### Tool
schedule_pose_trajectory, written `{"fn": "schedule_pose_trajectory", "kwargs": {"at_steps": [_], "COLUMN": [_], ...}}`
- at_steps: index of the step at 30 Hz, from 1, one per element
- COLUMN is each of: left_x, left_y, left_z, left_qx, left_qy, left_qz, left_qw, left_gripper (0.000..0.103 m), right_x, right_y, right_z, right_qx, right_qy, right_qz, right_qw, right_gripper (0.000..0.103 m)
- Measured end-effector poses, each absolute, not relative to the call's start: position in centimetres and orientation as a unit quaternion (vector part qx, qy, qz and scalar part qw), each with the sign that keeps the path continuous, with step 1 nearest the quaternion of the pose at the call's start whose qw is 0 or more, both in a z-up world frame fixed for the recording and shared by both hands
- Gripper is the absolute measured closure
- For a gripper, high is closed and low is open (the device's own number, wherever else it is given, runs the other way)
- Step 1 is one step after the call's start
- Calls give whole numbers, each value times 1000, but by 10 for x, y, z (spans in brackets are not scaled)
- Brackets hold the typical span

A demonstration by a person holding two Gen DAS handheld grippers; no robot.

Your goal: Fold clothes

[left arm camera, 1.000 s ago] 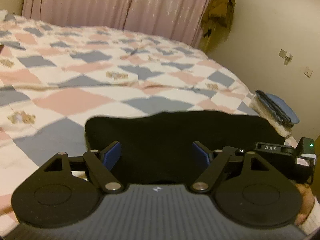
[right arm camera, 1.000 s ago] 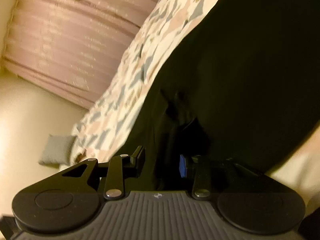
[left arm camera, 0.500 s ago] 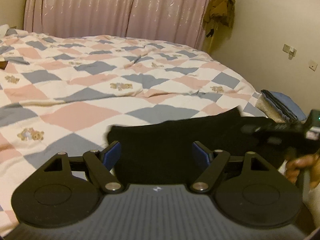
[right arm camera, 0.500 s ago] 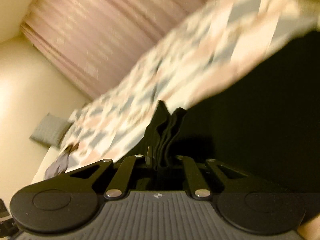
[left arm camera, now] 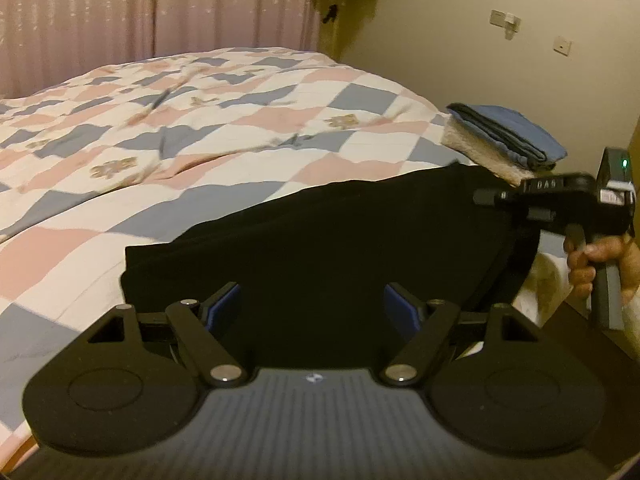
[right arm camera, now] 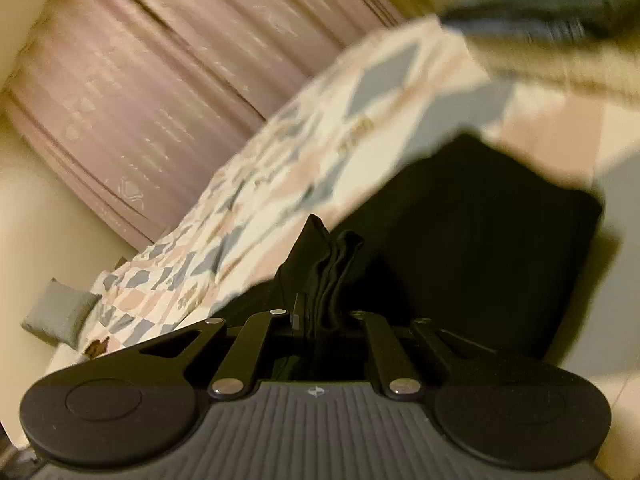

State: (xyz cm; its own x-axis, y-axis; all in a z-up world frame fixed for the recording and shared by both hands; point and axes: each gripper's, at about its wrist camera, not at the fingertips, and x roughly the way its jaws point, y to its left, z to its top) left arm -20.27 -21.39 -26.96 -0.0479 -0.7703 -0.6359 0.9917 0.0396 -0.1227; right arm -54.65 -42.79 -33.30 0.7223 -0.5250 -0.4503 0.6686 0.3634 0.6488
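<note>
A black garment lies across the near edge of the bed, its right end raised. My left gripper hovers just over its near edge, open, with nothing between the blue pads. To the right, a hand holds my right gripper, which grips the garment's right end. In the right wrist view, the right gripper is shut on a bunched fold of the black garment, which hangs away from it over the quilt.
The bed carries a pink, blue and white checked quilt. A folded stack of blue and cream clothes sits at the bed's right edge, just beyond the garment. Pink curtains hang behind, and a grey cushion lies by the wall.
The right gripper went from open to shut on the garment's edge, then lifted and pulled it to the right. The left gripper stayed open and its view swung right.
</note>
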Motion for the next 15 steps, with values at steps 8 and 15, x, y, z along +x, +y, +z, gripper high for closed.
{"fn": "schedule_pose_trajectory", "kwargs": {"at_steps": [8,15], "left_x": [-214,-219], "left_y": [-242,-253], "left_z": [-287,-292], "left_qx": [213,226], "left_qy": [292,292], "left_qz": [-661,-659], "left_qw": [657,655], "left_gripper": [28,29], "right_x": [-604,-606], "right_y": [-458,-472], "right_z": [-336,-346], "right_qx": [425,418], "right_qy": [76,83], "right_qz": [-410,-416], "right_qw": [803,803], "right_gripper": [96,96]}}
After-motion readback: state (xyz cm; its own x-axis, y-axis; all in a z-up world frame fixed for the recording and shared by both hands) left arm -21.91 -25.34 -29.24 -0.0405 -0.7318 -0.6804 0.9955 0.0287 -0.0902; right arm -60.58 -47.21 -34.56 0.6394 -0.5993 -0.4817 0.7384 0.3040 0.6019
